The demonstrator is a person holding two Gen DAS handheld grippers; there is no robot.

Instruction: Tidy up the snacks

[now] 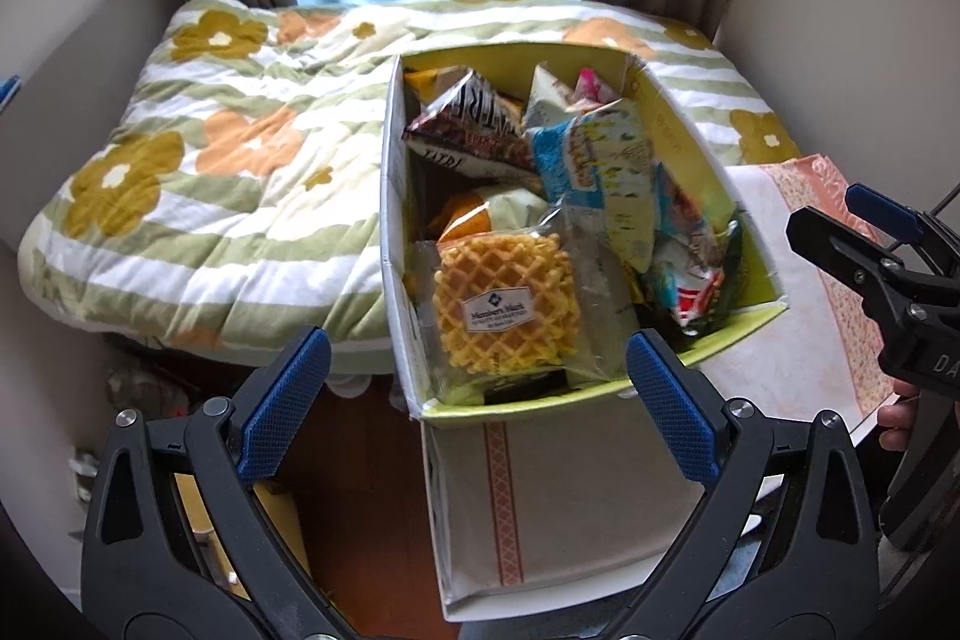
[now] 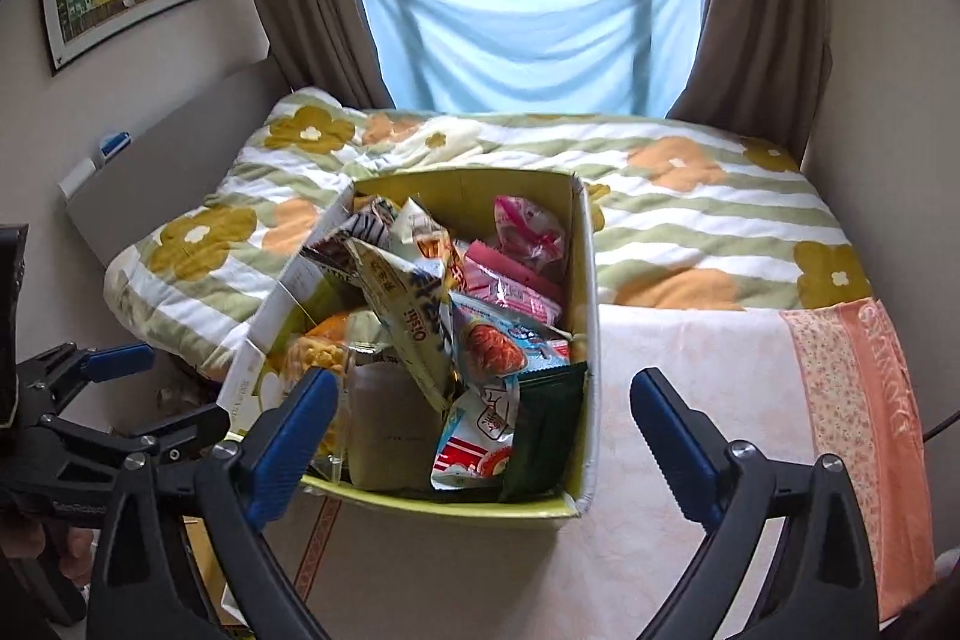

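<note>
Though the box (image 1: 576, 403) brimmed with crinkly foil packets, the waffle pack (image 1: 507, 307), a flat square in clear wrap, lay at its near end, directly ahead of the left gripper (image 1: 480, 400), whose fingers stood wide apart and empty. The right gripper (image 2: 486, 430), likewise spread, hovered beside the box's right wall. The box's long axis ran away toward the flowered quilt (image 1: 198, 196) on the bed.
</note>
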